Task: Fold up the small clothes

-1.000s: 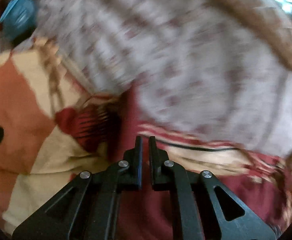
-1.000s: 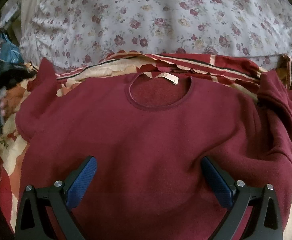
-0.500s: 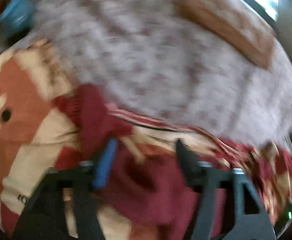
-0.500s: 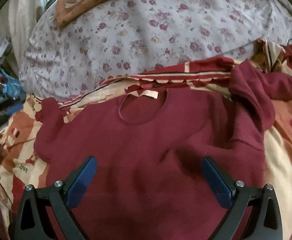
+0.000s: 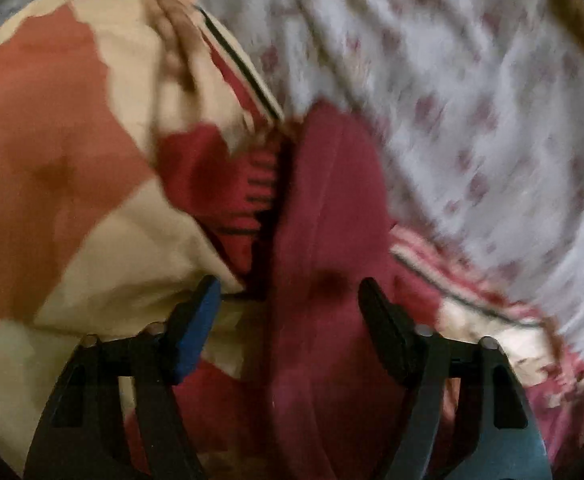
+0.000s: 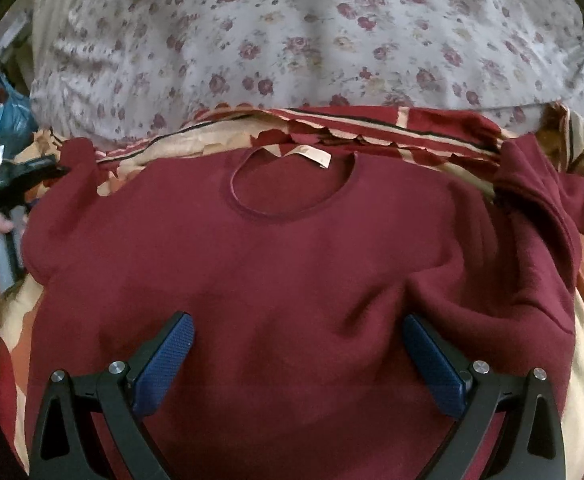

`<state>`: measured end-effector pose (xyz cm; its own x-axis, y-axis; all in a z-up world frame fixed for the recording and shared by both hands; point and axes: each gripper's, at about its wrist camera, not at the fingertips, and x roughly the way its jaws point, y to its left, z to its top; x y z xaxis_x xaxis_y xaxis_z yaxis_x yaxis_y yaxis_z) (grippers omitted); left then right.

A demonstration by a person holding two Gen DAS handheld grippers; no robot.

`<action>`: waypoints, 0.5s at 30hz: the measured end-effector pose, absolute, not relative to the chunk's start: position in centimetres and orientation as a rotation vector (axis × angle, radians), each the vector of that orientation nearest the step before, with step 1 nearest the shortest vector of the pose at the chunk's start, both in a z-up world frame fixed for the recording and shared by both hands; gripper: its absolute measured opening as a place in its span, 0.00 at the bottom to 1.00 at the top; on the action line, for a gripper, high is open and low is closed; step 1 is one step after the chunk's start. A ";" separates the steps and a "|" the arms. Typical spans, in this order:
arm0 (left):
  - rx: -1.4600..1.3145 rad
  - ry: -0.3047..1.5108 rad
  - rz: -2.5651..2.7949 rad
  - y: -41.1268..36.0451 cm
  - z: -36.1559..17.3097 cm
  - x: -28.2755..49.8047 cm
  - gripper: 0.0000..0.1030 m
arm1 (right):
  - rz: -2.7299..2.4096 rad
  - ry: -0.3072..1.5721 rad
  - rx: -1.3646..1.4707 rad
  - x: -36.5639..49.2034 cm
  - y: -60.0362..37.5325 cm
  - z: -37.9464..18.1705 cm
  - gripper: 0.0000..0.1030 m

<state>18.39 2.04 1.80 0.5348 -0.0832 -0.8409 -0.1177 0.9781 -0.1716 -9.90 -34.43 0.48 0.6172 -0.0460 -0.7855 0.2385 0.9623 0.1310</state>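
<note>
A dark red sweater (image 6: 292, 280) lies flat on the patterned blanket, neck hole and label at the far side. Its right sleeve (image 6: 552, 200) is crumpled at the right; its left sleeve (image 6: 75, 160) lies at the left. My right gripper (image 6: 298, 344) is open and empty over the sweater's body. My left gripper (image 5: 287, 300) is open over the left sleeve (image 5: 324, 220), which lies between the fingers, not clamped. The left gripper also shows at the left edge of the right wrist view (image 6: 15, 184), held by a hand.
A red, orange and cream blanket (image 5: 71, 160) covers the bed. A floral pillow or quilt (image 6: 312, 40) lies along the far side. A blue bag (image 6: 11, 112) sits at the far left.
My left gripper went from shut to open and now sits over the left sleeve. The right wrist view swung right and back; the right gripper stays open over the sweater.
</note>
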 end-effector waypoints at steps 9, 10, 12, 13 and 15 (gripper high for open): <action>-0.305 0.967 -0.195 0.3 7.2 15.2 0.03 | -0.136 0.859 0.305 -10.2 -35.4 0.8 1.00; -0.297 0.946 -0.230 -0.2 8.7 14.3 0.03 | -0.137 0.859 0.300 -10.3 -35.3 1.0 1.00; -0.271 0.903 -0.322 -1.7 11.4 12.6 0.03 | -0.137 0.854 0.303 -10.5 -35.3 1.4 1.00; -0.255 0.880 -0.378 -2.9 13.0 11.3 0.03 | -0.139 0.849 0.314 -10.8 -35.4 1.8 1.00; -0.233 0.857 -0.492 -5.5 15.5 9.1 0.03 | -0.144 0.838 0.336 -11.2 -35.8 2.3 1.00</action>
